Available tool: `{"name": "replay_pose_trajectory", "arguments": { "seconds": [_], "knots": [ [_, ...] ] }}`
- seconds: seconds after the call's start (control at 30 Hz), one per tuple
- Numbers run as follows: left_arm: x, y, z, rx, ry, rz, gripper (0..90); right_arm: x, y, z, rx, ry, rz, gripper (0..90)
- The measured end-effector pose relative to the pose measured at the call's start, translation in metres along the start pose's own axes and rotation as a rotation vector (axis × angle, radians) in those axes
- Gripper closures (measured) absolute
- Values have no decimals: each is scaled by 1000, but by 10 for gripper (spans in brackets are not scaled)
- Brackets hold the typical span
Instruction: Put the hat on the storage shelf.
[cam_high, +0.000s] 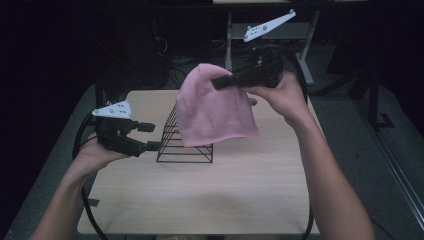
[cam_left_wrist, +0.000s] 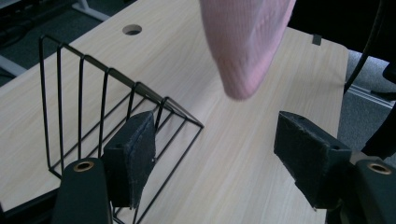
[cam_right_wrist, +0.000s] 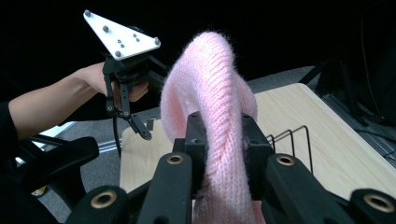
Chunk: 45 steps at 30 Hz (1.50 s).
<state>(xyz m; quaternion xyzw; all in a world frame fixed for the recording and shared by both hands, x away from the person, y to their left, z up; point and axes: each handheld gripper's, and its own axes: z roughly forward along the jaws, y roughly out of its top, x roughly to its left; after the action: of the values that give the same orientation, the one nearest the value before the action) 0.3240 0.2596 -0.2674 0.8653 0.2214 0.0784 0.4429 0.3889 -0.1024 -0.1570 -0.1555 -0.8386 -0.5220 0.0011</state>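
Above one rack (cam_high: 186, 141), one hat (cam_high: 215, 107) hangs.

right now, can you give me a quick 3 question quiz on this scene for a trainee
1. True or false: the right gripper is shut on the pink knit beanie.
2. Multiple choice: the left gripper is (A) clamped on the wire rack, (B) open, beside the black wire rack, (C) holding the beanie.
3. Short answer: does the beanie rest on the wooden table, or hang above it?

Key:
1. True; the left gripper view shows knit fabric pinched between its pads.
2. B.
3. It hangs above the table, over the rack, held up by the right gripper.
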Motion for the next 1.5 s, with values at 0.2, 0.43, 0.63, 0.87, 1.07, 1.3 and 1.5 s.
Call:
{"name": "replay_pose_trajectory", "arguments": {
  "seconds": [0.2,0.43,0.63,0.87,1.07,1.3,1.5],
  "knots": [
    [1,8,-2,-17,-10,3,297,2,5,10,7,19,-8,773],
    [4,16,-1,-33,-49,-1,307,3,12,25,0,46,-19,773],
    [10,18,1,-31,-77,-29,353,3,18,39,-6,69,-29,773],
    [21,16,-2,-23,-105,-76,468,5,29,54,-10,88,-51,773],
    [31,9,-1,-13,-121,-96,611,3,34,57,-33,94,-55,774],
    [40,9,-2,-19,-105,-110,792,-1,33,59,-35,77,-65,773],
    [48,10,-1,-25,-64,-118,808,-6,34,61,-36,63,-56,774]
  ]
}}
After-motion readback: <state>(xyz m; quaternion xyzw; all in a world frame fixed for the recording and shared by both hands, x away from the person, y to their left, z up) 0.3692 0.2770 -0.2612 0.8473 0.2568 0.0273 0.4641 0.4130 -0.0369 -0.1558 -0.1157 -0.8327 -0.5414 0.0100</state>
